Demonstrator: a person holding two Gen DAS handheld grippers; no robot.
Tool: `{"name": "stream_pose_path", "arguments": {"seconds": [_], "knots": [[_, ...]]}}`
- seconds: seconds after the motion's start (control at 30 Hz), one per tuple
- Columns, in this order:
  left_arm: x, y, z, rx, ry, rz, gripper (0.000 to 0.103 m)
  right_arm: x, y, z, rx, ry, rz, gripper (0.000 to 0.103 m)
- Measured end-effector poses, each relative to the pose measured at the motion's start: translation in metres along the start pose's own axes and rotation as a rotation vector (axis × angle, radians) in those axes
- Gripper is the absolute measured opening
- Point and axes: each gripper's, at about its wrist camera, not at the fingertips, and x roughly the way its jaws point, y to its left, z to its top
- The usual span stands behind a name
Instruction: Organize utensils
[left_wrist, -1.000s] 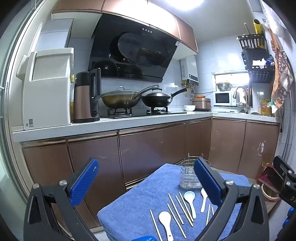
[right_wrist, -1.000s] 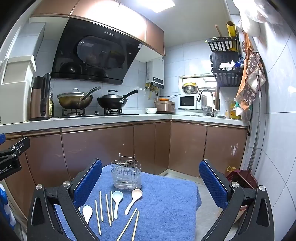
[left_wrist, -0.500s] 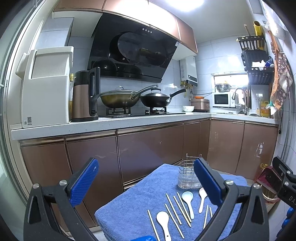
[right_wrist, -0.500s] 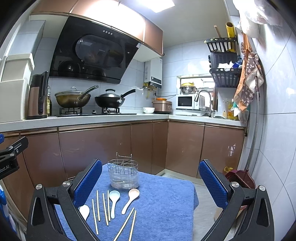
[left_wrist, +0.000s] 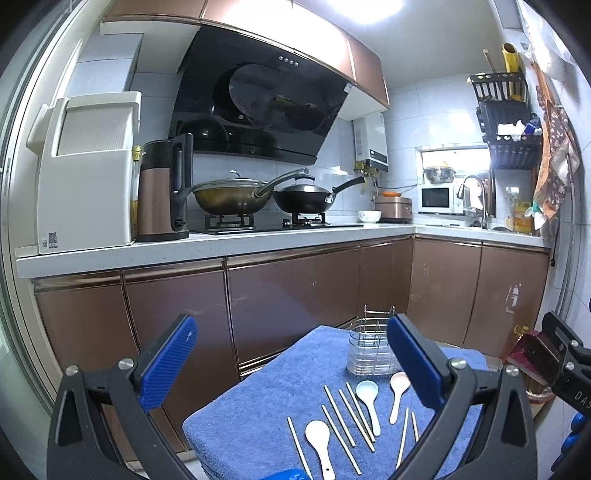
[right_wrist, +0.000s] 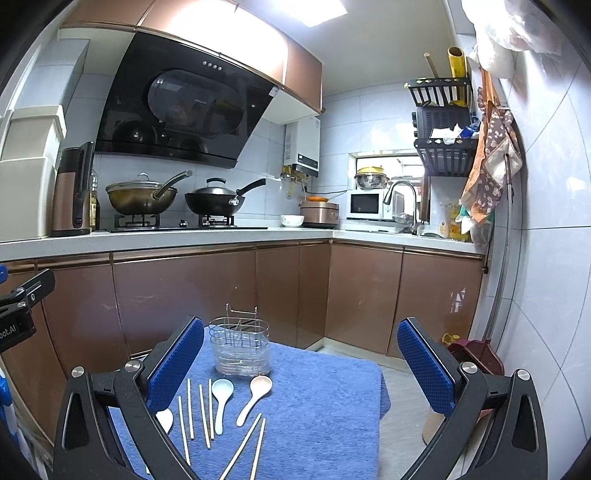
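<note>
Spoons (right_wrist: 222, 398) and chopsticks (right_wrist: 204, 415) lie before the holder (right_wrist: 240, 350).

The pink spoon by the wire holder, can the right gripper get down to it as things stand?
Probably yes. The right gripper is open and empty, and the pink spoon lies flat on the blue towel, nothing covering it. The wire holder stands just behind its bowl.

Both cameras tilting up a touch over the last second: blue towel (right_wrist: 325, 398) and everything on it sliding lower in both views. In the right wrist view, wire utensil holder (right_wrist: 240, 349) down from a second ago, more of the cabinet fronts showing above it. In the left wrist view, white spoon (left_wrist: 318, 441) closer to the bottom edge. No utensil shifted on the towel.
</note>
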Motion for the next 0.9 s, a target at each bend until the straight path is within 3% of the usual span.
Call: {"name": "stream_pose_path", "arguments": {"seconds": [0.1, 0.37, 0.9], "knots": [[-0.001, 0.001, -0.001, -0.054, -0.016, -0.007, 0.103, 0.0, 0.0, 0.0, 0.002, 0.0, -0.001, 0.103], [0.004, 0.006, 0.003, -0.048, 0.027, -0.07, 0.103, 0.003, -0.001, 0.0, 0.004, 0.003, -0.006, 0.103], [0.008, 0.014, 0.005, -0.079, 0.022, -0.007, 0.103, 0.009, -0.004, 0.0, 0.006, 0.005, -0.005, 0.103]]}}
